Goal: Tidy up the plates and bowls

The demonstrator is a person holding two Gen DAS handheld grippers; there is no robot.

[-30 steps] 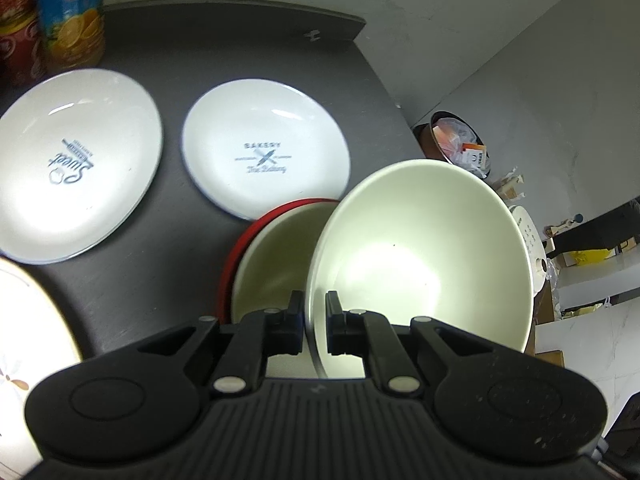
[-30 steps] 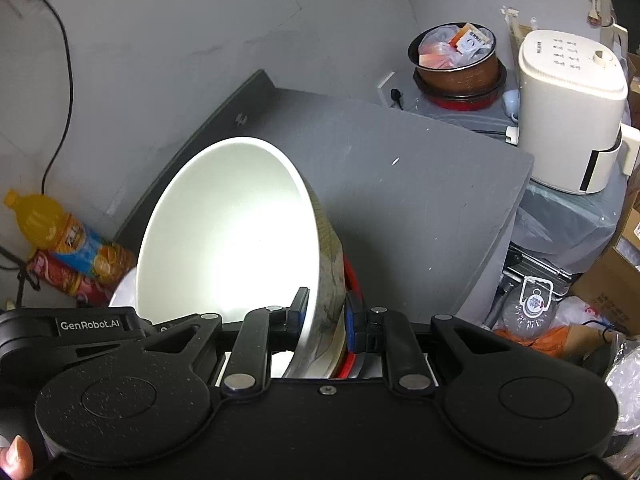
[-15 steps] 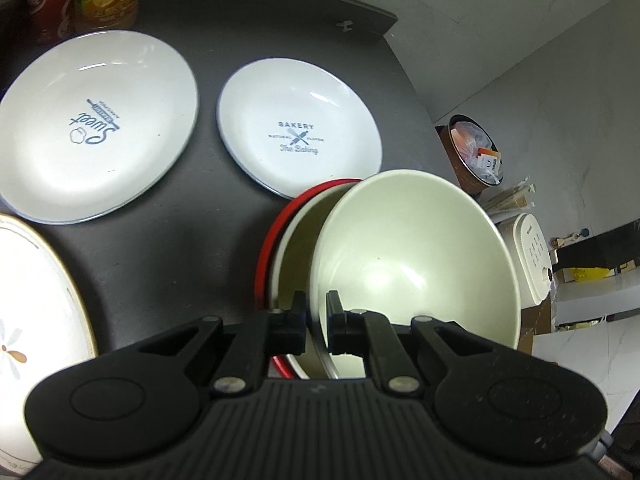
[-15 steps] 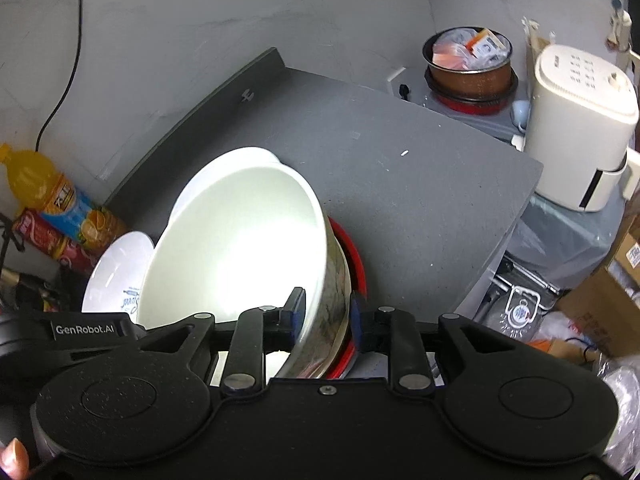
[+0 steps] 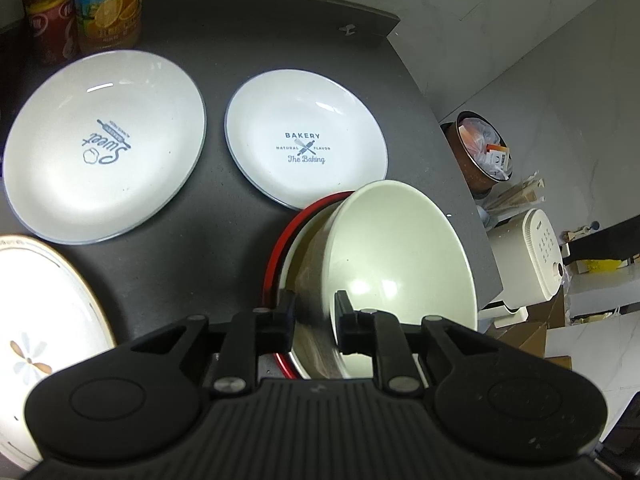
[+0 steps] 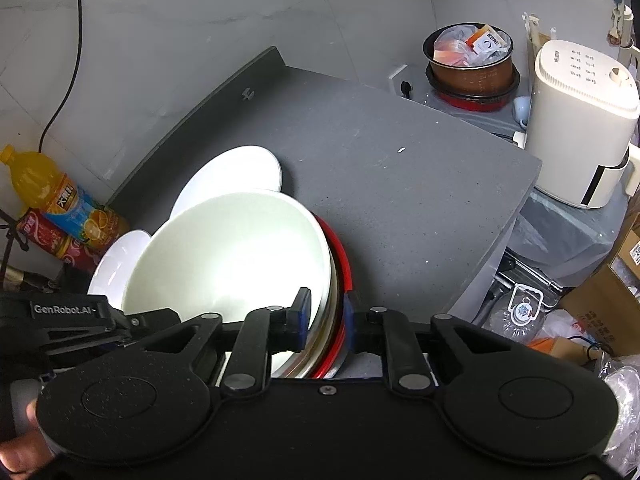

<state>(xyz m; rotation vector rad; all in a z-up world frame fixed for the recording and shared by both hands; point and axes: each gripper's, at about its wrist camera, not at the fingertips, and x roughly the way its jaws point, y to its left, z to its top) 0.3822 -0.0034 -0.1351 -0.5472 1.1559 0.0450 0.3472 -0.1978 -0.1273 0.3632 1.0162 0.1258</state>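
The cream bowl (image 5: 396, 252) sits nested in a red-rimmed bowl (image 5: 280, 248) on the dark counter (image 5: 224, 224), near its right edge, and leans a little to the right. The left gripper (image 5: 315, 308) straddles the near rim of the cream bowl with its jaws spread, one finger outside the wall and one inside, a gap showing on both sides. The right gripper (image 6: 326, 312) stands the same way at the rim on the other side: its jaws are parted around the walls of both bowls, and the red rim shows between them with no clear pinch. Just beyond the bowls lies the BAKERY plate (image 5: 306, 142), with the larger Sweet plate (image 5: 102, 144) to its left and a gold-rimmed plate (image 5: 36, 312) at the near left. An orange juice bottle (image 6: 52, 196) and a red can (image 5: 50, 20) stand at the far left by the wall. Off the counter to the right are a white appliance (image 6: 580, 120) and a brown pot (image 6: 472, 64)
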